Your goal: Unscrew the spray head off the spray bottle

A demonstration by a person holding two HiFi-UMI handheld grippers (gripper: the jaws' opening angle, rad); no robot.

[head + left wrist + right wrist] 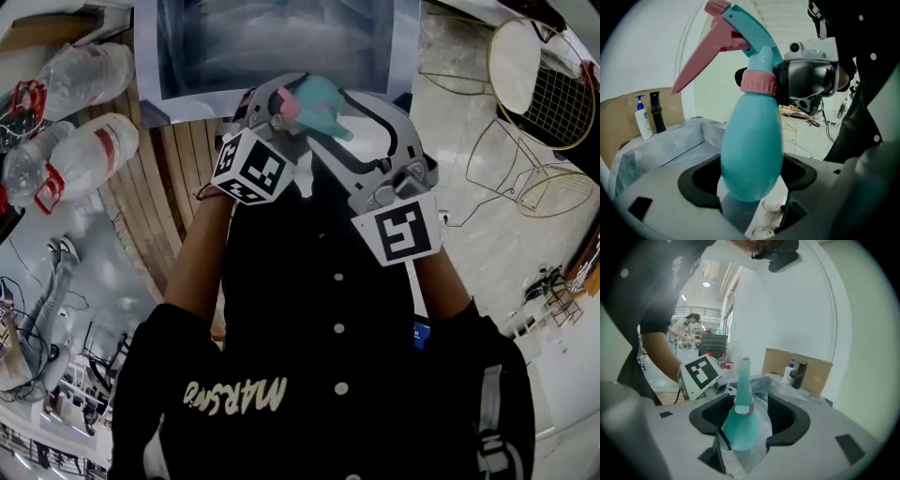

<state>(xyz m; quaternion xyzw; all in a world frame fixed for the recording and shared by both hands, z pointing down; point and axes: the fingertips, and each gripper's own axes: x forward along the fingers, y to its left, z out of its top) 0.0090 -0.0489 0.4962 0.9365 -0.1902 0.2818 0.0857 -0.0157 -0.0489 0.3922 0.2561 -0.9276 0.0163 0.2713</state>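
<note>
While the left gripper (751,180) clamps the spray bottle (752,150) by its body, long axis running 6 to 12 o'clock with the spray head (740,33) uppermost, the right gripper (749,420) stands wide and loose around the pink collar (744,409).

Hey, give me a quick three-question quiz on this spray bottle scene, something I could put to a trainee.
1. Fill in the blank: the jaws of the right hand-held gripper stand ___ on either side of the pink collar.
2. Which one clamps the teal body of the spray bottle?
A. the left hand-held gripper
B. the right hand-held gripper
C. neither
3. True or false: the spray head is off the spray bottle.

Key
1. open; there are gaps between the pads and the pink collar.
2. A
3. False; the spray head sits on the neck, joined by the pink collar.
</note>
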